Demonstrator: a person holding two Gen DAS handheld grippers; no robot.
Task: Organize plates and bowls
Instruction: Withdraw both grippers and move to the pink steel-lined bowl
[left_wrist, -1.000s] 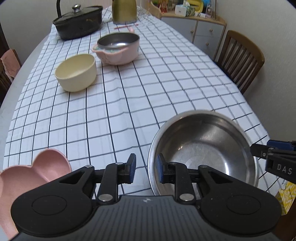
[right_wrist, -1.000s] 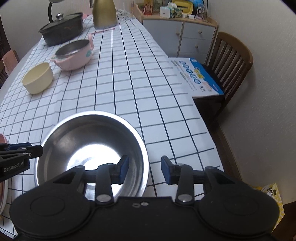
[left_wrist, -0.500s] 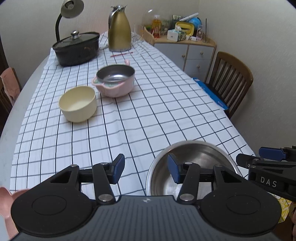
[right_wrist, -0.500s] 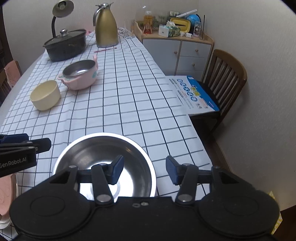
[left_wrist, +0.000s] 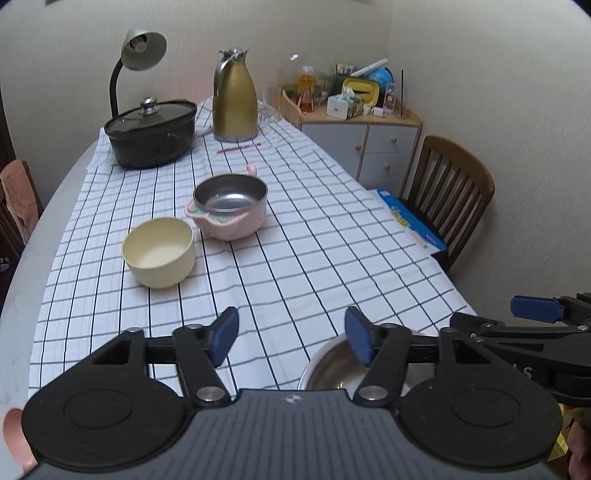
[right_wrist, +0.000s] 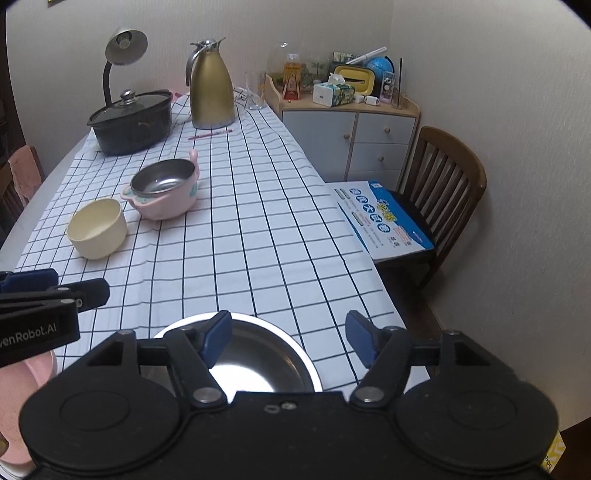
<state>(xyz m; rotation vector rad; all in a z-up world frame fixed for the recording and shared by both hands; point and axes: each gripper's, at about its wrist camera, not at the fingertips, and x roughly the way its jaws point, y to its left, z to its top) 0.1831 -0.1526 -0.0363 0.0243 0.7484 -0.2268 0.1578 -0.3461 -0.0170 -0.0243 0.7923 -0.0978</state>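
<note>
Checked cloth (left_wrist: 295, 236) covers the long table, running from the near edge to the far end. At that far end stand a black lidded pot (left_wrist: 151, 134) toward the left corner and a gold jug (left_wrist: 235, 103) just beside it. Close to the near edge sits the steel bowl (right_wrist: 258, 354), empty, partly hidden behind both tools. A pink plate (right_wrist: 38, 373) lies at the near left corner, only its rim showing. Midway along the cloth, toward the left edge, a steel-lined pink bowl (left_wrist: 231, 206) and a cream bowl (left_wrist: 159, 251) sit just beside each other. The left gripper (left_wrist: 291, 338) has just been opening; its jaws stand spread with nothing between them, over bare cloth. The right gripper (right_wrist: 288, 338) has likewise just been opening, jaws apart above the steel bowl's right rim, pinching nothing.
</note>
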